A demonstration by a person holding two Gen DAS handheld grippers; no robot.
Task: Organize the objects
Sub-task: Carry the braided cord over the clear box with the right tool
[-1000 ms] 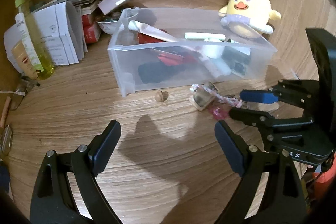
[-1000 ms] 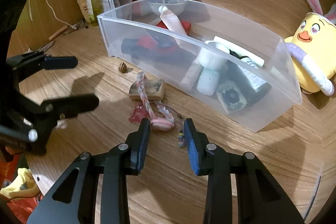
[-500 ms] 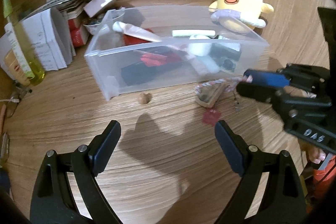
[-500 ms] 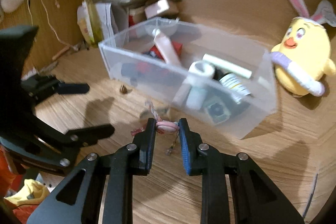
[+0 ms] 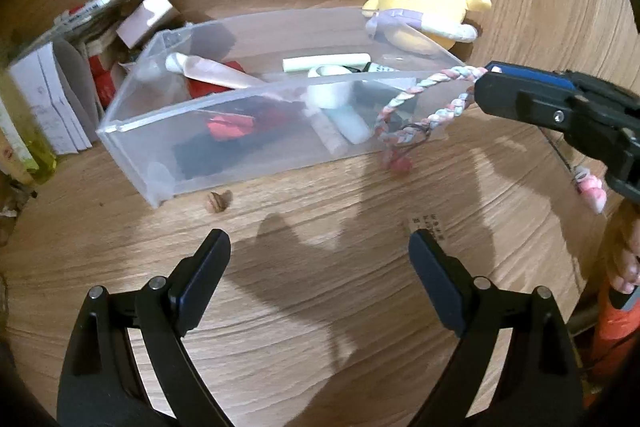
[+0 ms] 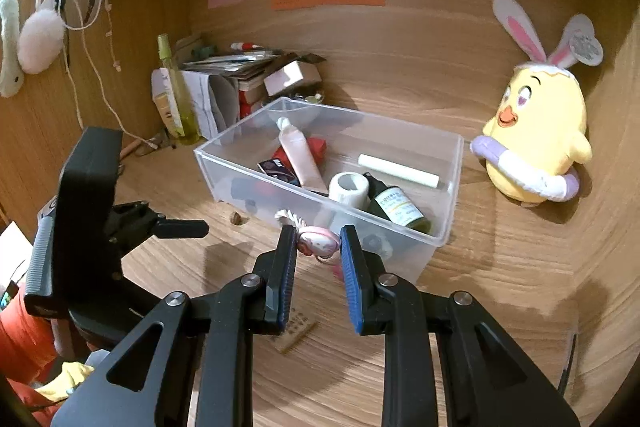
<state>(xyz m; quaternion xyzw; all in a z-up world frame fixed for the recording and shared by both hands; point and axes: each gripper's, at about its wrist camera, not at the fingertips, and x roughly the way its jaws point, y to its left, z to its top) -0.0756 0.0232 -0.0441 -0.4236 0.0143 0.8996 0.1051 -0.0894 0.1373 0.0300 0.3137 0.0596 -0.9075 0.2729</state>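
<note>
My right gripper (image 6: pixel 318 233) is shut on a braided pink, white and blue keychain cord (image 5: pixel 416 95), with its pink charm (image 6: pixel 320 245) pinched between the pads. The cord hangs in the air by the near wall of the clear plastic bin (image 5: pixel 240 95), and a reddish charm (image 5: pixel 398 165) dangles from its low end. In the left wrist view the right gripper (image 5: pixel 486 83) comes in from the right at the bin's corner. My left gripper (image 5: pixel 318 243) stands open over bare wood in front of the bin, nothing between its fingers (image 6: pixel 184 228).
The bin (image 6: pixel 224 171) holds a tube, a white roll, a dark bottle and red items. A small brown nut (image 5: pixel 218 201) lies before it and a wooden block (image 6: pixel 296 331) under my right gripper. A yellow chick plush (image 6: pixel 536 143) sits at the right, stacked papers and boxes (image 6: pixel 236 75) at back left.
The right gripper closed on the keychain and lifted it off the table toward the bin; the wooden block stayed on the table. The left gripper drifted a little and stayed open.
</note>
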